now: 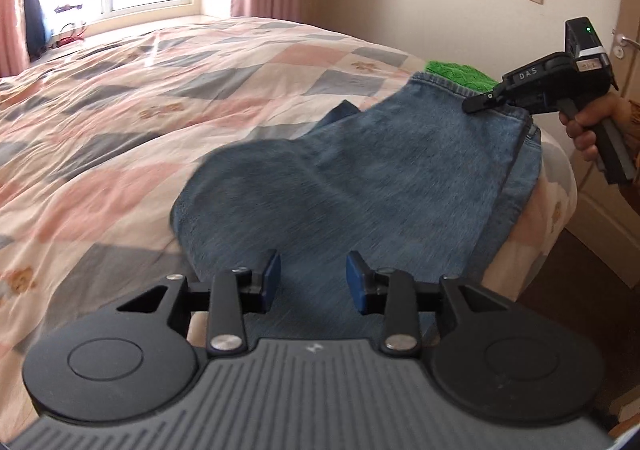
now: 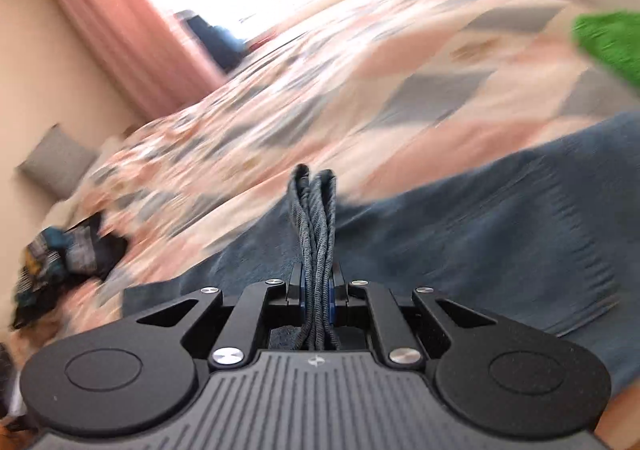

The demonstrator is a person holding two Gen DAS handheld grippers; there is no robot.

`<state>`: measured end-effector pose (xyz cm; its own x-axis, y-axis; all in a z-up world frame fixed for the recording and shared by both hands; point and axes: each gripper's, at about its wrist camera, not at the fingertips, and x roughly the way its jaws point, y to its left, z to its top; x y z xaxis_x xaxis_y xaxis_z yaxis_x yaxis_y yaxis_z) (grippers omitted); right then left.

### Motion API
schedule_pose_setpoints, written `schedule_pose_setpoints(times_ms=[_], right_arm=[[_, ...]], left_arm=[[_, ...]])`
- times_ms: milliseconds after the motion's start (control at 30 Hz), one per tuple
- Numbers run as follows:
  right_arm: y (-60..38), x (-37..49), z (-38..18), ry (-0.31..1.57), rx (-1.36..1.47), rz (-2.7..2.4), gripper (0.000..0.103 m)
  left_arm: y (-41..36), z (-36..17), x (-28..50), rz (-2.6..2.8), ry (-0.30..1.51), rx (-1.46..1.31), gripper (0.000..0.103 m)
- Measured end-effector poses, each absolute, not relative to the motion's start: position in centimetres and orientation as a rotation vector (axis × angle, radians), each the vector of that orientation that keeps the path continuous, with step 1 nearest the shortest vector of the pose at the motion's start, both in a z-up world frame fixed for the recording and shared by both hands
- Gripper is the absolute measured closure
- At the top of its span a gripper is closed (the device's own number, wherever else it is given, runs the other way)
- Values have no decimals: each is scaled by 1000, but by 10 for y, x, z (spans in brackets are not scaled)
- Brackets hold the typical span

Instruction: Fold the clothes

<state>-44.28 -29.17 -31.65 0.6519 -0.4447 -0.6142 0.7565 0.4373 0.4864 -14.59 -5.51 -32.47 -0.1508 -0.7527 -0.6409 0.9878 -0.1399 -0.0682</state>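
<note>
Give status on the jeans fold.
Done: jeans lie doubled over on the bed. In hand: right gripper pinches bunched denim edges; left gripper open above the cloth, holding nothing. Left: lay the held edge down, flatten; green item untouched.

Black claw (image 1: 314,276): blue pads (image 1: 273,270), silver screws, ribbed grey housing, "DAS" lettering, green LED.

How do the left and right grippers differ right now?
The left gripper has its jaws apart with nothing pinched; the right gripper is clamped on a bunched edge of the jeans. The left hangs over the near part of the jeans; the right holds the far edge. Both are over the bed.
</note>
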Motion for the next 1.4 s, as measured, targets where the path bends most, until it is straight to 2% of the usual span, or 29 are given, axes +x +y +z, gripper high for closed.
schedule_pose_setpoints(times_ms=[233, 533, 1267, 1333, 1400], right_arm=[[-324, -510, -349, 469, 874, -949, 94], [-364, -575, -328, 435, 818, -1028, 94], [-376, -587, -344, 438, 788, -1151, 95], [-377, -584, -349, 464, 784, -1166, 92], [-377, -578, -351, 510, 741, -1204, 83]], left_arm=[[-91, -327, -174, -1739, 542, 612, 69], [-128, -332, -201, -1767, 505, 677, 68], [-142, -349, -196, -1714, 515, 708, 66], [-144, -351, -197, -1714, 514, 713, 66], [-146, -350, -196, -1714, 504, 712, 66]])
